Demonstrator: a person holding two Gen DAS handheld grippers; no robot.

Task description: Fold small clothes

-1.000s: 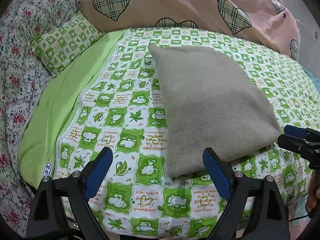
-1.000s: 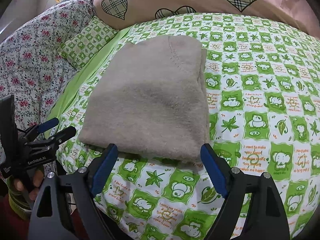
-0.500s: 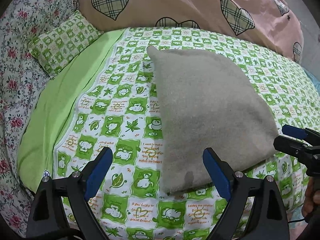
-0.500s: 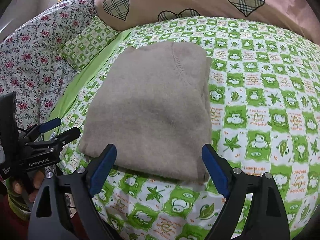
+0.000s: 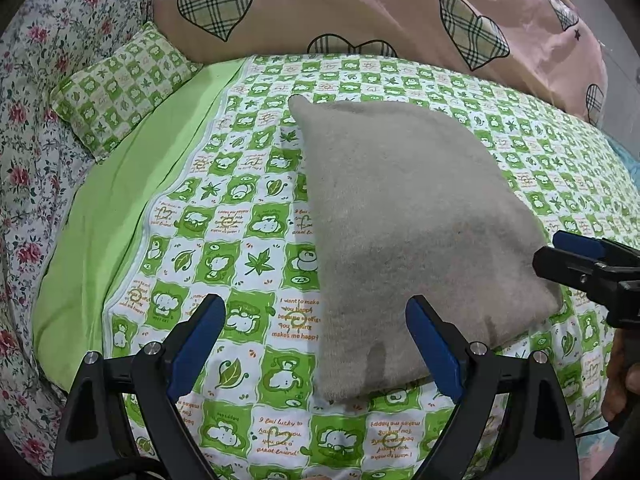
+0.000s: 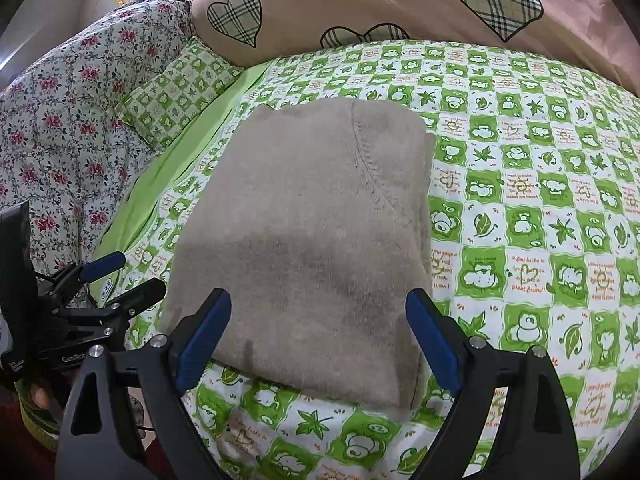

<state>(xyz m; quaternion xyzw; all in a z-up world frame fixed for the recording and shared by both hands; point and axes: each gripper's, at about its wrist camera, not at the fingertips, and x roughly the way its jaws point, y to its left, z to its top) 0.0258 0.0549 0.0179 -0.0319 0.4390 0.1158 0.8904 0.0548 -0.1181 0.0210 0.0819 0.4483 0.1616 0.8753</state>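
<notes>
A folded grey-beige knit garment (image 5: 400, 220) (image 6: 312, 220) lies flat on the green checked bed sheet (image 5: 240, 240) (image 6: 540, 240). My left gripper (image 5: 314, 308) is open over the sheet at the garment's near left corner, with nothing between its blue pads. It shows at the left edge of the right wrist view as the left gripper (image 6: 120, 276). My right gripper (image 6: 318, 300) is open above the garment's near edge, its pads apart from the cloth. In the left wrist view the right gripper (image 5: 576, 248) sits by the garment's right corner.
A pink quilt with plaid hearts (image 5: 360, 12) (image 6: 400, 0) is piled across the back. A small green checked pillow (image 5: 124, 84) (image 6: 180, 92) and a floral quilt (image 5: 28, 140) (image 6: 60, 120) lie at the left. The bed's edge runs just below both grippers.
The garment has slid lower in the right wrist view, so the right gripper has moved in over its near edge. The left view has shifted only slightly. Both grippers stay open.
</notes>
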